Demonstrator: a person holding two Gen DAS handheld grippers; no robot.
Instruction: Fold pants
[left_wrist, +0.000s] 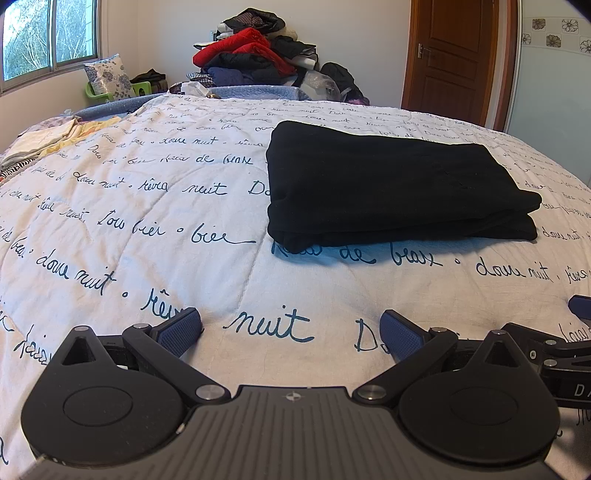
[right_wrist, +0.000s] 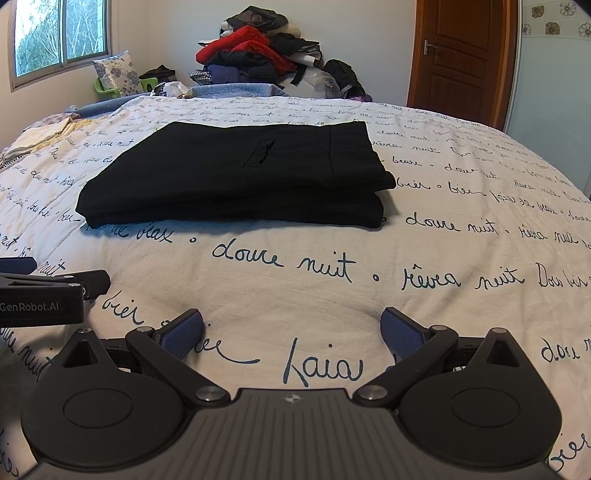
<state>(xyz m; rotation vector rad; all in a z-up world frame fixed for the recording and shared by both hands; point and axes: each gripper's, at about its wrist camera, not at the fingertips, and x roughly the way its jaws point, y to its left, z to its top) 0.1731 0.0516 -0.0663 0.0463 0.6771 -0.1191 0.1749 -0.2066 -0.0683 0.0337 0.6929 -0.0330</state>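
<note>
Black pants (left_wrist: 391, 188) lie folded in a flat stack on the white bedspread (left_wrist: 155, 221) printed with dark script. In the right wrist view the same pants (right_wrist: 240, 177) show a pocket slit on top. My left gripper (left_wrist: 291, 328) is open, low over the bedspread, well short of the pants and to their left. My right gripper (right_wrist: 291, 328) is also open with nothing between its blue pads (right_wrist: 183, 332), short of the pants' near edge. Each gripper shows at the edge of the other's view: the right one (left_wrist: 569, 350) and the left one (right_wrist: 44, 295).
A heap of red, black and blue clothes (left_wrist: 258, 55) is piled at the far end of the bed. Light folded cloths (left_wrist: 48, 140) lie at the far left. A floral pillow (left_wrist: 109, 77) leans under the window; a wooden door (left_wrist: 450, 55) stands at the right.
</note>
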